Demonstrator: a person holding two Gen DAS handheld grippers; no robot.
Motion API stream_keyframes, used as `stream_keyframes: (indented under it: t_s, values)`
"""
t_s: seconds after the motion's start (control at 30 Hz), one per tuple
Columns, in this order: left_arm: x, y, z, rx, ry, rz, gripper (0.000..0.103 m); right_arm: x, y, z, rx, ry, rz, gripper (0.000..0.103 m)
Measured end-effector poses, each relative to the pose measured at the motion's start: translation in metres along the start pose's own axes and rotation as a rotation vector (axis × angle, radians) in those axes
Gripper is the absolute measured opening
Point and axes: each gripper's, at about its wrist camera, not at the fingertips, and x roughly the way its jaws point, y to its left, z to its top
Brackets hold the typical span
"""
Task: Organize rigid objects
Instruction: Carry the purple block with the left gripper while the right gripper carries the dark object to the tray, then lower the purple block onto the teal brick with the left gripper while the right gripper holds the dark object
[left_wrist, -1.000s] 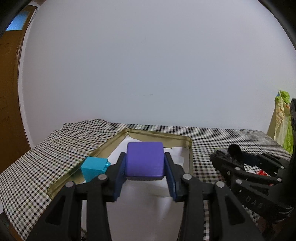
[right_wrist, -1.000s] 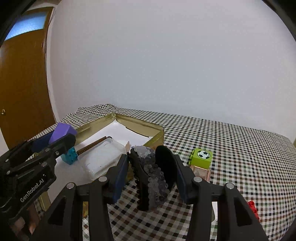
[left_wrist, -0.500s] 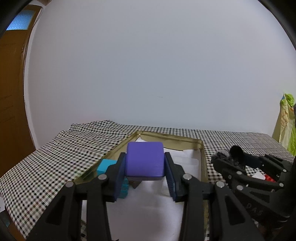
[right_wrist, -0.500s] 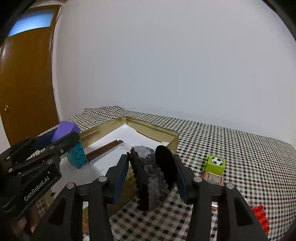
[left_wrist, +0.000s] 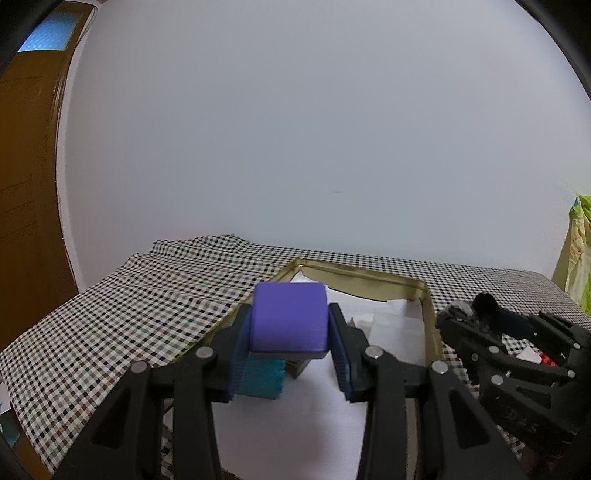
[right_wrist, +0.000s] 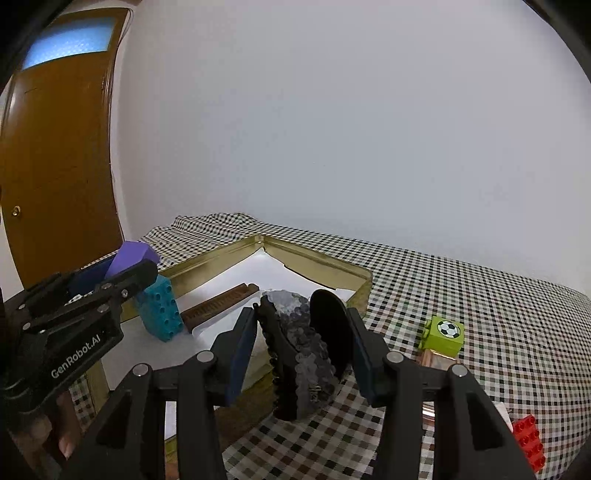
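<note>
Left wrist view: left gripper (left_wrist: 290, 345) sits at 6 o'clock, jaws clamped on the purple block (left_wrist: 290, 320).
Purple block: held clear above the gold tray (left_wrist: 426, 306), a blue pad pressed against each of its side faces.
Teal brick (left_wrist: 261, 378): standing in the tray directly below the purple block; whether the two touch cannot be told.
Tray lining: white paper (left_wrist: 295, 424) covers the tray floor.
Right gripper, left wrist view: visible at 4 o'clock (left_wrist: 463, 319), outside the tray's right wall.
Right wrist view: right gripper (right_wrist: 301, 343) at 6 o'clock, jaws closed on a black beaded object (right_wrist: 299, 350).
Black beaded object: gripped upright between the blue pads, over the tray's near right edge; its exact kind cannot be told.
Teal brick, right wrist view: upright at 9 o'clock (right_wrist: 161, 314), studs facing the camera, just below the purple block (right_wrist: 130, 254) held by the left gripper (right_wrist: 125, 271).
Brown comb (right_wrist: 221, 301): lying flat in the tray, just beside the teal brick, at 10 o'clock from the right gripper.
Green football cube (right_wrist: 444, 333): on the checkered surface (right_wrist: 480, 295) at 3 o'clock, outside the tray, resting on a copper-coloured block (right_wrist: 432, 360).
Red brick (right_wrist: 530, 441): on the surface at 4 o'clock, well apart from the tray.
Door (right_wrist: 55, 166): brown, at 9 o'clock behind the surface.
</note>
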Motion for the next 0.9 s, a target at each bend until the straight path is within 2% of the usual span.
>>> stream_keyframes:
  t_s: [0.33,0.67,0.9]
  values:
    - [0.011,0.020,-0.001,-0.010,0.017,0.011,0.039,-0.006,0.009,0.001,-0.024,-0.008,0.001,0.051]
    - [0.014,0.023,-0.004,-0.006,0.034,0.005,0.039,-0.004,0.012,0.004,-0.029,-0.032,0.004,0.051]
    - [0.017,0.024,-0.005,0.001,0.048,0.001,0.039,-0.003,0.030,0.005,-0.096,-0.048,0.004,0.051]
